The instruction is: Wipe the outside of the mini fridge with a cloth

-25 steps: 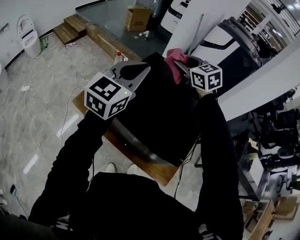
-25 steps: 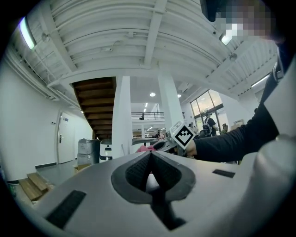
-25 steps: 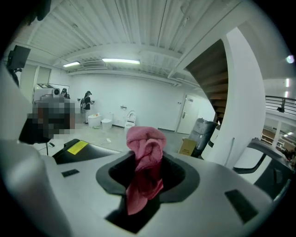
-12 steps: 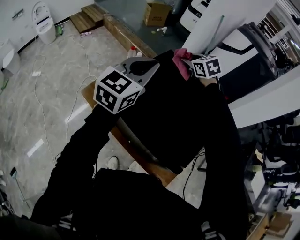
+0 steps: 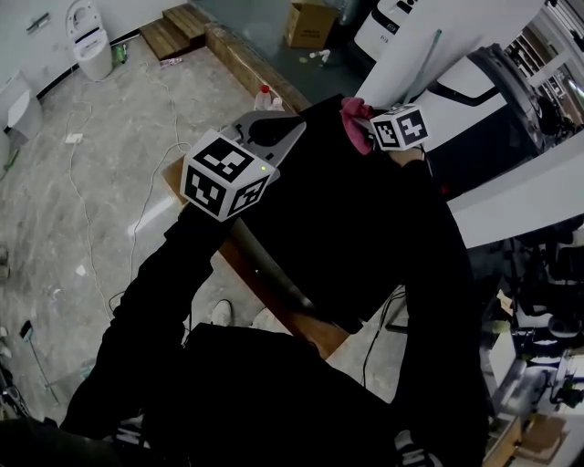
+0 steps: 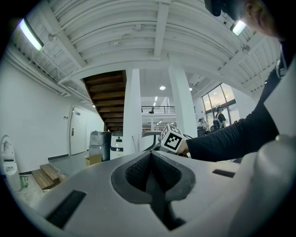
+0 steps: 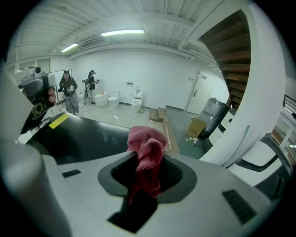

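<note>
The black mini fridge (image 5: 328,219) stands on a low wooden platform, seen from above in the head view. My right gripper (image 5: 358,123) is shut on a pink cloth (image 7: 147,155) at the far top edge of the fridge (image 7: 78,139); the cloth (image 5: 354,117) bunches out past the jaws. My left gripper (image 5: 265,130) hovers over the fridge's left top edge, jaws shut with nothing between them. In the left gripper view my left gripper (image 6: 151,169) points level across the room, toward the right gripper's marker cube (image 6: 172,138).
The wooden platform (image 5: 306,330) juts out under the fridge. A white cable (image 5: 82,196) trails over the marble floor at left. A cardboard box (image 5: 310,23) and wooden steps (image 5: 178,27) lie beyond. White machines (image 5: 497,100) stand close to the fridge's right side. People stand far off (image 7: 69,88).
The head view has shifted slightly. The right gripper with the cloth has edged a little farther along the fridge's far top edge. The left gripper stays roughly in place.
</note>
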### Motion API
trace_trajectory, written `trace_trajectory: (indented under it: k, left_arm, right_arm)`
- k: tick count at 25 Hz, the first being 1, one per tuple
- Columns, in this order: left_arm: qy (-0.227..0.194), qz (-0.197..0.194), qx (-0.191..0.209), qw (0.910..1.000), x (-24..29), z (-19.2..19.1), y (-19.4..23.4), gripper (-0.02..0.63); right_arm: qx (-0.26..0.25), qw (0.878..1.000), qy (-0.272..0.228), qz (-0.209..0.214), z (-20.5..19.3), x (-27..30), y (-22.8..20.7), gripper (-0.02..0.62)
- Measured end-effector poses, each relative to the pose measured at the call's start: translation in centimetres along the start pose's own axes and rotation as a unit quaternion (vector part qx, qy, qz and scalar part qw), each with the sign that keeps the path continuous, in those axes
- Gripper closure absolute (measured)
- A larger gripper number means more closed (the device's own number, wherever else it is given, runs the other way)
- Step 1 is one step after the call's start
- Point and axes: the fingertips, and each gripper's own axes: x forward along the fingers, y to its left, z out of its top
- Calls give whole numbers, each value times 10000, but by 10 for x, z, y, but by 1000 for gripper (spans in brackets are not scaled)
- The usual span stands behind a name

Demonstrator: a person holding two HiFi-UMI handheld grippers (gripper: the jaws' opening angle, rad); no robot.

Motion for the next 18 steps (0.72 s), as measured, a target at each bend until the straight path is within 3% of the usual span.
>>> trace_trajectory:
  k: [7,18]
  left_arm:
    - [-21,87,-75,9999,-35,-10,10,600]
    - [78,-70,-164,9998,-83,-39,9,600]
  right_arm:
    - [-260,9994,22,244,12,1,59,485]
    - [-263,9982,-15,540,27,-5,144,485]
